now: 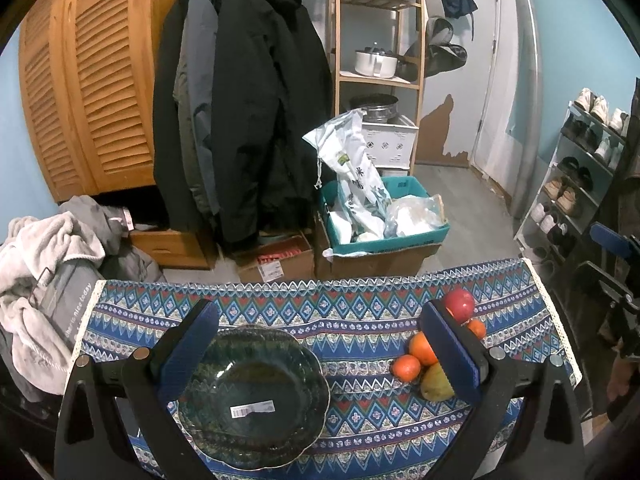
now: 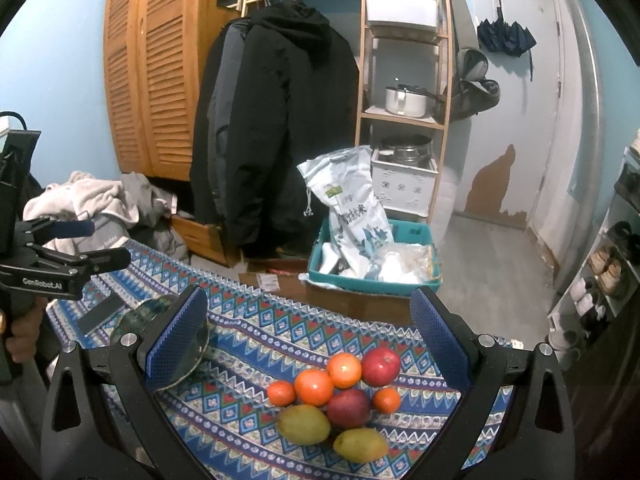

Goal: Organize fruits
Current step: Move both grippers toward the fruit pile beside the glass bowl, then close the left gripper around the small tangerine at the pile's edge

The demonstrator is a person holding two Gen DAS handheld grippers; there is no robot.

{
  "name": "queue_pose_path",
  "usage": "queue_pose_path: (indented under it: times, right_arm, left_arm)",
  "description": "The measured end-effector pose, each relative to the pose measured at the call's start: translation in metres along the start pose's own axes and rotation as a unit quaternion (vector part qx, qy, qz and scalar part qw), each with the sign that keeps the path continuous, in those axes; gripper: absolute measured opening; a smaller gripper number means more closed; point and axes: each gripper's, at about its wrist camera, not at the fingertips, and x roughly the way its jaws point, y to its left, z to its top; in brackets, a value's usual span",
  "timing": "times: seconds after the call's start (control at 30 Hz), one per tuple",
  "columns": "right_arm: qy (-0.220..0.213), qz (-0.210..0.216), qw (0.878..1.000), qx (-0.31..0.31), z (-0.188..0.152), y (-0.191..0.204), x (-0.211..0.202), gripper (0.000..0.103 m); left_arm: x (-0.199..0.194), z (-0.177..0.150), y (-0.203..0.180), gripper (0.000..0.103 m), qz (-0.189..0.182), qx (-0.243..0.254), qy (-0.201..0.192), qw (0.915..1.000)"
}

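Note:
A dark green glass bowl (image 1: 254, 396) with a barcode sticker sits on the patterned tablecloth (image 1: 360, 320), between the fingers of my open, empty left gripper (image 1: 320, 344). A pile of fruit lies to its right: red apples (image 2: 381, 366), oranges (image 2: 314, 387), small tangerines (image 2: 386, 400) and yellow-green mangoes (image 2: 304, 424). In the left wrist view the pile (image 1: 424, 348) is partly hidden behind the right finger. My right gripper (image 2: 310, 332) is open and empty, held above the fruit pile. The bowl (image 2: 160, 320) shows at the left in the right wrist view.
Beyond the table's far edge stand cardboard boxes, a teal bin (image 1: 384, 220) with bags, hanging coats (image 1: 248, 120) and a wooden shelf (image 1: 376, 60). Clothes are piled at the left (image 1: 48, 260). A shoe rack (image 1: 580, 168) stands at the right.

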Motion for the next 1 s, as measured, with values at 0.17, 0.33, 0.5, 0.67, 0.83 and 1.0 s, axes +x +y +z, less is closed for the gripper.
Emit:
queue_pose_path:
  times: [0.17, 0.33, 0.5, 0.67, 0.83, 1.0]
  right_arm:
    - [0.004, 0.003, 1.000, 0.004, 0.001, -0.001, 0.000, 0.100]
    - [0.009, 0.007, 1.000, 0.011, 0.000, -0.004, 0.000, 0.100]
    - [0.017, 0.007, 1.000, 0.011, -0.001, -0.009, 0.002, 0.100]
    - [0.036, 0.002, 0.999, 0.011, -0.007, -0.014, 0.007, 0.100]
    - [0.059, -0.006, 0.998, 0.014, -0.016, -0.021, 0.016, 0.100]
    - [0.089, -0.009, 0.996, 0.027, -0.028, -0.034, 0.026, 0.100]
  left_arm:
    - [0.001, -0.001, -0.002, 0.102, 0.000, 0.006, 0.000, 1.0000]
    - [0.004, -0.002, -0.006, 0.102, 0.000, 0.010, 0.004, 0.9999]
    - [0.008, -0.004, -0.007, 0.102, 0.000, 0.016, 0.010, 0.9998]
    - [0.017, -0.007, -0.009, 0.102, 0.007, 0.022, 0.023, 0.9995]
    - [0.032, -0.011, -0.011, 0.102, 0.010, 0.029, 0.046, 0.9985]
    - [0.057, -0.023, -0.014, 0.102, 0.018, 0.037, 0.083, 0.9957]
